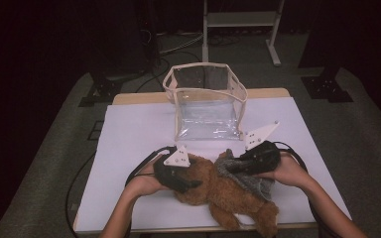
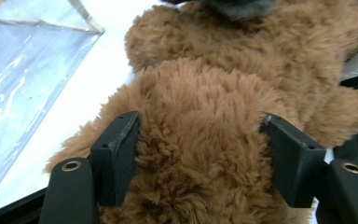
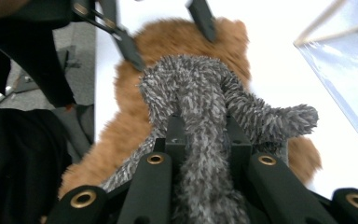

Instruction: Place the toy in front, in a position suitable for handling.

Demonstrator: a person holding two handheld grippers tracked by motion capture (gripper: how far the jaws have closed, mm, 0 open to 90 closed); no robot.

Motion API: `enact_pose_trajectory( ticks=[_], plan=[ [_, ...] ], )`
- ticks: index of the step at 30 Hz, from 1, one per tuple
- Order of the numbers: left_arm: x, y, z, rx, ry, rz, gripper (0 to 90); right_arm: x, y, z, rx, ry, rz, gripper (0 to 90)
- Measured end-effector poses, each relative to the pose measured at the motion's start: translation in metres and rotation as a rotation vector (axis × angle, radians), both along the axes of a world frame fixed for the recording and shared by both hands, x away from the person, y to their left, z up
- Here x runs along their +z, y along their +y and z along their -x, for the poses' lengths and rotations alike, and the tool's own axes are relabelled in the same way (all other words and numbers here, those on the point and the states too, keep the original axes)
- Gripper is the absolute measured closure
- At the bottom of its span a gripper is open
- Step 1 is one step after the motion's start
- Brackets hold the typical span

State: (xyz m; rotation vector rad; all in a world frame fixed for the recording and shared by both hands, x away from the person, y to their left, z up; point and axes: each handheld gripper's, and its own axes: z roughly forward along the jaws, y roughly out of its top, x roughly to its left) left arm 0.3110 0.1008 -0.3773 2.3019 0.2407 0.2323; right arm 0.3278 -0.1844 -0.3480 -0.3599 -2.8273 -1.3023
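Observation:
A brown plush teddy bear (image 1: 218, 191) lies on the white table (image 1: 129, 134) near its front edge, with its legs toward the front right. A grey fuzzy cloth (image 1: 258, 186) is draped over its middle. My left gripper (image 1: 192, 183) comes in from the left. In the left gripper view its jaws sit on either side of the bear's body (image 2: 205, 116), with the pads (image 2: 116, 149) pressed into the fur. My right gripper (image 1: 232, 167) reaches in from the right. Its jaws (image 3: 208, 135) are shut on a bunched strand of the grey cloth (image 3: 200, 93).
An open clear plastic bag (image 1: 206, 99) with beige trim stands upright at the back middle of the table, just behind the bear. Bare white tabletop lies to its left and right. Cables trail off both grippers. A white stand (image 1: 240, 20) is on the floor beyond.

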Motion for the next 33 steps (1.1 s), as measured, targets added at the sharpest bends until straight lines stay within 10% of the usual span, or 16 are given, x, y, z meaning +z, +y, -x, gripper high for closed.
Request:
enact_pose_trajectory(
  ticks=[16, 33],
  plan=[
    [0.005, 0.003, -0.001, -0.028, 0.032, 0.068, 24.5, -0.013, 0.003, 0.001, 0.004, 0.013, 0.057, 76.4],
    [-0.004, -0.005, -0.011, 0.087, -0.007, -0.032, 29.8, 0.01, 0.004, 0.007, 0.031, -0.018, 0.023, 76.2]
  ],
)
